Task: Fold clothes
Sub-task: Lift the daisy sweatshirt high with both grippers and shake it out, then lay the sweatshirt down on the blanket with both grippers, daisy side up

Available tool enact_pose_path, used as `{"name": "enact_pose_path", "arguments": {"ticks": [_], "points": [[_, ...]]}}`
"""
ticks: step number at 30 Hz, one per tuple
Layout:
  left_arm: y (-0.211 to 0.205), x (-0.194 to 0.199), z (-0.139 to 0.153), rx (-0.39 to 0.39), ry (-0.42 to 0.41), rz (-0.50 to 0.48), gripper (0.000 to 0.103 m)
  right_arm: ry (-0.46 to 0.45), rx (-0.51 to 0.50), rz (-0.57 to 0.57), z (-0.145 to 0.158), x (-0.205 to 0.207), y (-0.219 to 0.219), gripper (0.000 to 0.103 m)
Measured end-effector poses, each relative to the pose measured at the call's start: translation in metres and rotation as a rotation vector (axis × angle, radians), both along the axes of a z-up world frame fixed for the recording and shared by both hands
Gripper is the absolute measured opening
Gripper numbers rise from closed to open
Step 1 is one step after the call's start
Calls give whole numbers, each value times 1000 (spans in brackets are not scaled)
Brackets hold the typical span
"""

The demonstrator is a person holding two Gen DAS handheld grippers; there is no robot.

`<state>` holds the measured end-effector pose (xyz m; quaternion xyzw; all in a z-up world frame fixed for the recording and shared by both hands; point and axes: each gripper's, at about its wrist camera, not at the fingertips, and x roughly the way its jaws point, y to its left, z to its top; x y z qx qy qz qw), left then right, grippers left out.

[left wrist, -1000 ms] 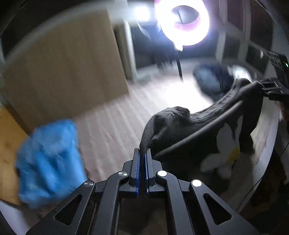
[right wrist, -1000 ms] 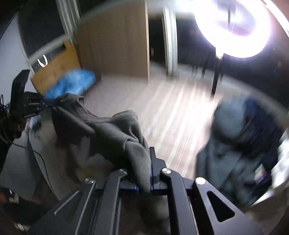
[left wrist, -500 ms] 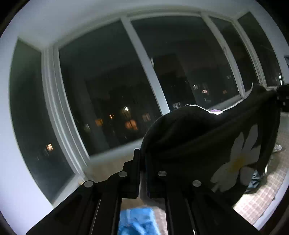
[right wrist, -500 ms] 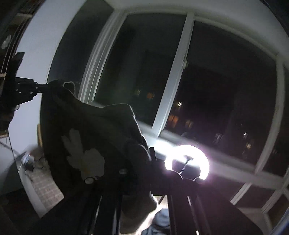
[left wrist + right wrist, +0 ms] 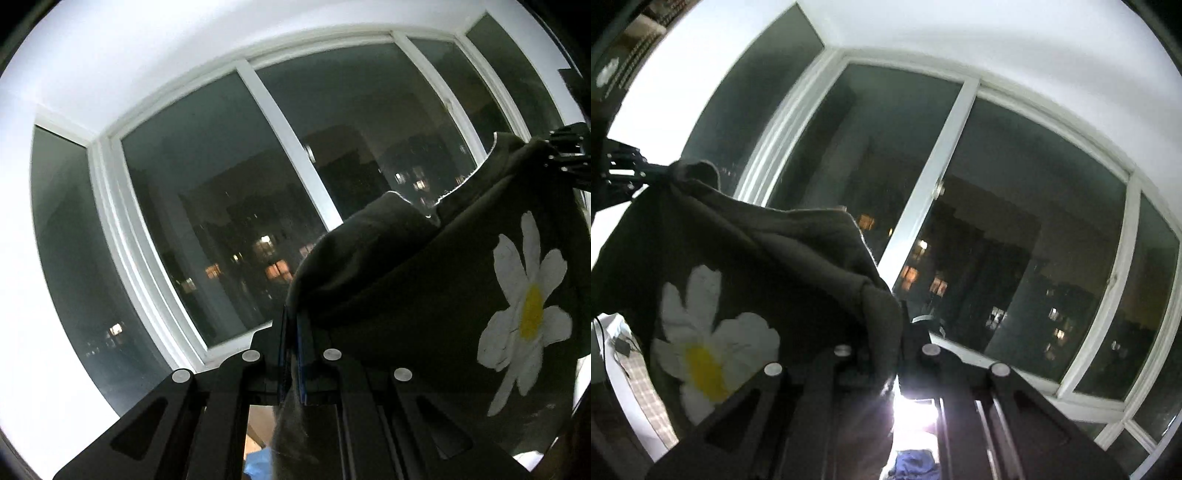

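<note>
- Left gripper (image 5: pixel 293 354) and right gripper (image 5: pixel 897 354) each pinch a top corner of the dark daisy sweatshirt (image 5: pixel 424 295), hung in the air before the window (image 5: pixel 229 206).
- Keep corners level and taut (no sag), then lower flat.

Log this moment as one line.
task: fold clothes | left gripper: shut on sweatshirt | right gripper: shut on sweatshirt | sweatshirt: spread between them

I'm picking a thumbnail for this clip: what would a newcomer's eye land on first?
The white daisy with a yellow centre printed on the dark sweatshirt, stretched between the left claw and right claw, both clamped on its fabric. Behind it, a big white-framed window shows night-time city lights.
</note>
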<state>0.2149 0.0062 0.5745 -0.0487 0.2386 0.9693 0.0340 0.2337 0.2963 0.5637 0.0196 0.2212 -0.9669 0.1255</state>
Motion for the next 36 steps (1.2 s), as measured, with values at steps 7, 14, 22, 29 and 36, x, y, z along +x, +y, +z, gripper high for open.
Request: {"name": "enact_pose_path", "arguments": {"ticks": [7, 14, 22, 29, 36], "points": [[-2, -137, -66, -40, -192, -24, 5, -189, 49, -100, -80, -126, -21, 7], [24, -329, -168, -107, -360, 23, 5, -316, 175, -266, -185, -290, -53, 7], [53, -472, -386, -90, -823, 55, 9, -795, 297, -310, -397, -412, -59, 41], [18, -434, -385, 27, -861, -19, 16, -1023, 72, -293, -455, -389, 9, 64], [-25, -308, -409, 169, -952, -50, 17, -1177, -79, -314, -518, -340, 66, 64]]}}
